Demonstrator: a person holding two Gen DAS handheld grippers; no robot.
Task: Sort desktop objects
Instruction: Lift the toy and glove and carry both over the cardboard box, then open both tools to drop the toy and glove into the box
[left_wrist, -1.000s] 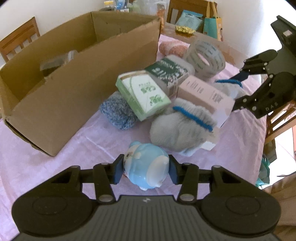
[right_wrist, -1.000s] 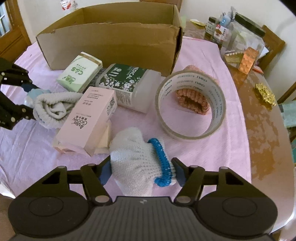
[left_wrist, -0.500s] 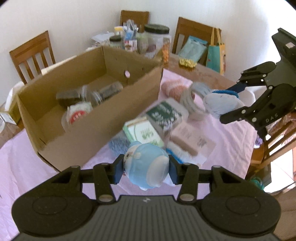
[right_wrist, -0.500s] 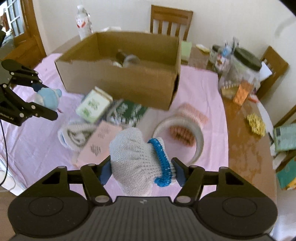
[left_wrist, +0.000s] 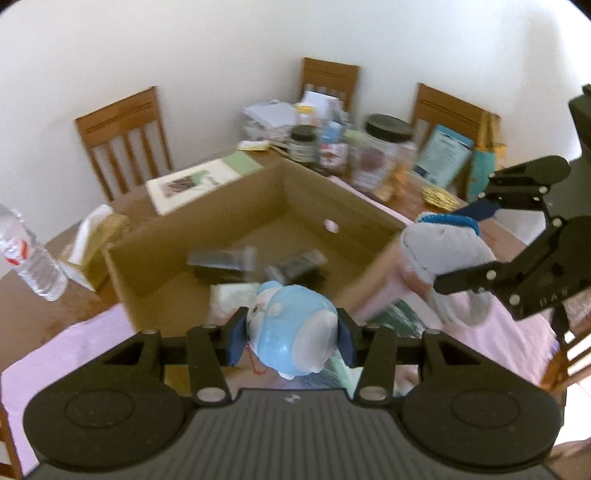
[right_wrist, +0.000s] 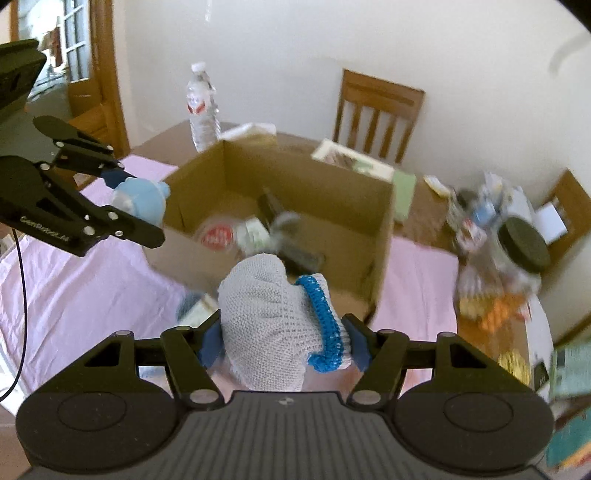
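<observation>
The left gripper (left_wrist: 291, 334) points down at a slant, up in the air above the table (left_wrist: 55, 332). Its jaws are clamped on a round blue toy (left_wrist: 295, 328). The right gripper (right_wrist: 282, 341) tilts down the same way. Its jaws squeeze a gray knit glove (right_wrist: 269, 321) with a blue cuff.

Just past both sets of jaws sits an open cardboard box (right_wrist: 332, 195). Inside it lie some dark packs (left_wrist: 221, 258), a round thing with a red label (right_wrist: 218, 234) and a small green and white box (right_wrist: 253, 232). They look blurry. A water bottle (right_wrist: 201, 109) stands beyond the cardboard box.
</observation>
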